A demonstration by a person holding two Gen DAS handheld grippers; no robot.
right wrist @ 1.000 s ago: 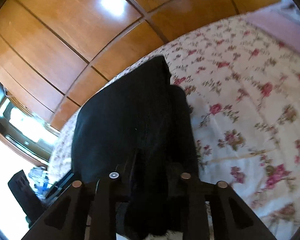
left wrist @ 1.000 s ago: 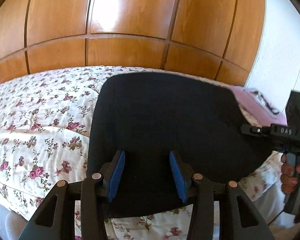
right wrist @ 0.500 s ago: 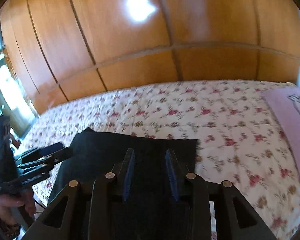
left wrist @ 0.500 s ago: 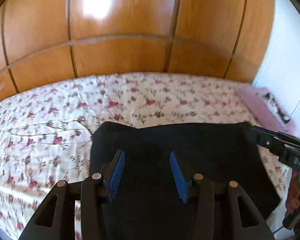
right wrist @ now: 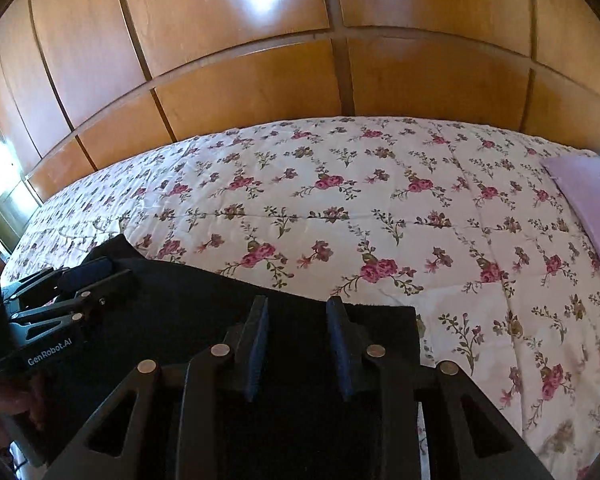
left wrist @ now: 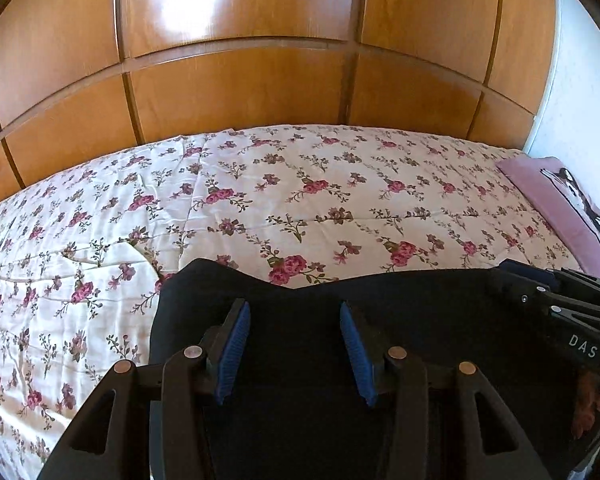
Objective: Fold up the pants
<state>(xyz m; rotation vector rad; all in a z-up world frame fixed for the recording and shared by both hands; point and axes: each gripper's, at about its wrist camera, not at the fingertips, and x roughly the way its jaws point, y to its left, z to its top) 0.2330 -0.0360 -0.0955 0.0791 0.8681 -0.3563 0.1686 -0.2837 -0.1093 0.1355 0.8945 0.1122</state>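
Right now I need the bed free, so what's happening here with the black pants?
A person holds a gripper in each hand over the black pants, which lie folded near the front edge of the floral bedspread. The left gripper and right gripper both hover open above the fabric, gripping nothing. A pink pillow lies at the right.

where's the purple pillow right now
The purple pillow lies at the far right edge of the floral bedspread in both wrist views, beyond the black pants and near the white wall.

The black fabric pants (left wrist: 420,320) were laid flat as a folded rectangle at the near edge of the floral-covered bed (left wrist: 300,200).
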